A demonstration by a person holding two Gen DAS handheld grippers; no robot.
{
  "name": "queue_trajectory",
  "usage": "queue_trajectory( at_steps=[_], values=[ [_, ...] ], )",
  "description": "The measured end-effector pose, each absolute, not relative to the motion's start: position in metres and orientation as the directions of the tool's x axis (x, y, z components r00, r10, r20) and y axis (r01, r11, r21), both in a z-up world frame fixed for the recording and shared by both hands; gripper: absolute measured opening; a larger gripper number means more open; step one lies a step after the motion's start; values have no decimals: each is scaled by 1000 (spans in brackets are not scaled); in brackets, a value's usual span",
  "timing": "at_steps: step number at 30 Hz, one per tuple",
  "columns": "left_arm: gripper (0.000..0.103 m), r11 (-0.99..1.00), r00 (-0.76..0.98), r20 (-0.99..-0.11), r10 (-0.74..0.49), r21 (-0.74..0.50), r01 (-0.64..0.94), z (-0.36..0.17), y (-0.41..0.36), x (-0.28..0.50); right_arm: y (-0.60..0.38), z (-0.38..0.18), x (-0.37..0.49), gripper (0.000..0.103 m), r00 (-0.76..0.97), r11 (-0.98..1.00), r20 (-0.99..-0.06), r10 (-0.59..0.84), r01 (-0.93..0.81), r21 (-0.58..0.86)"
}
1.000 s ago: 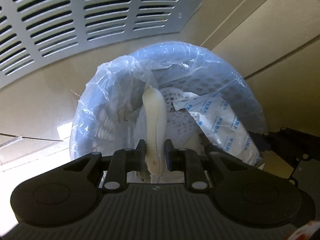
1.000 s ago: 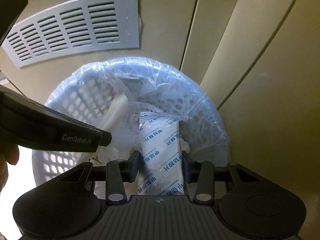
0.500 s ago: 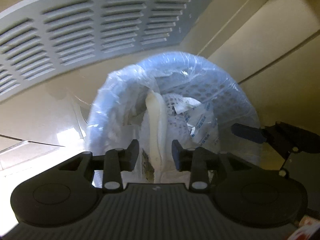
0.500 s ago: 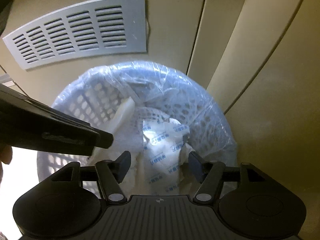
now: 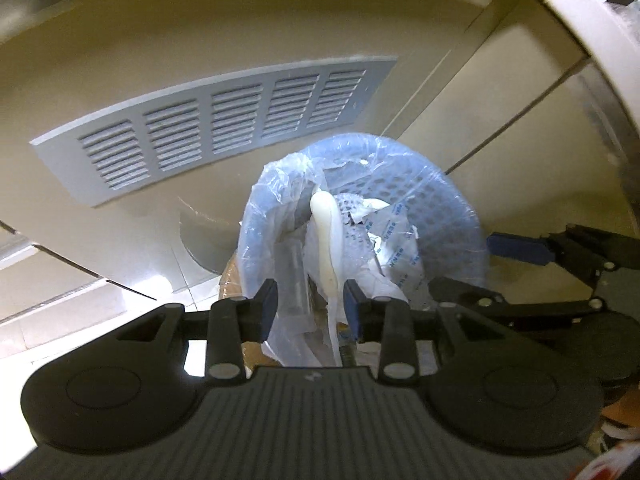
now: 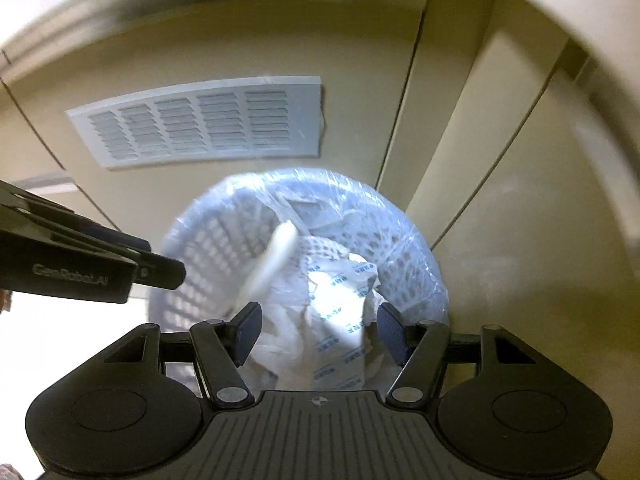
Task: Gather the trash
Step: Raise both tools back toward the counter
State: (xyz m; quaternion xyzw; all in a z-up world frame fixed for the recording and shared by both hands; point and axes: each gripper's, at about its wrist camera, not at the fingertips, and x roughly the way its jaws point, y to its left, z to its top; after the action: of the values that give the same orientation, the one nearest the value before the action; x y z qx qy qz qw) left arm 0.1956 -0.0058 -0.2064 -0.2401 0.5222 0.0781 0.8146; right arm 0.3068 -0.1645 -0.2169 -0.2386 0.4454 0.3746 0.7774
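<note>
A white plastic packet printed with rows of small blue characters, too small to read, lay crumpled inside the lined waste basket, on the side toward the right gripper. Beside it a pale, elongated peel-like strip stood steeply in the basket, its long axis running from the bottom up toward the far rim, tip leaning on the clear bag liner. The right gripper hung above the packet, jaws wide apart with nothing between them. The left gripper hung above the strip, jaws moderately apart and clear of it; its side read "GenRobot.AI". Behind the basket, a grey louvred vent sat in the beige cabinet panel.
</note>
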Motion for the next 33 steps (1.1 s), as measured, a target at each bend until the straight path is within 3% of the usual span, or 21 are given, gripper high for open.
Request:
queue_trajectory(
  at_steps=[7,19,28,33],
  values=[
    [37,895,509,-853,-114,-311,-321,-157,-3,179,-162,-155,291,64,343,601,-823,453,-799,-2],
    [46,936,633,-764,-124,-303,-182,-70,-15,179,-192,-47,292,64,485,668,-661,573,-744,32],
    [50,954,695,-707,-130,-279,-106,-29,-17,220,-254,14,343,64,641,817,-559,525,-563,122],
    [51,959,717,-686,-123,-269,-92,-15,-18,246,-287,27,391,64,681,868,-556,477,-466,173]
  ],
)
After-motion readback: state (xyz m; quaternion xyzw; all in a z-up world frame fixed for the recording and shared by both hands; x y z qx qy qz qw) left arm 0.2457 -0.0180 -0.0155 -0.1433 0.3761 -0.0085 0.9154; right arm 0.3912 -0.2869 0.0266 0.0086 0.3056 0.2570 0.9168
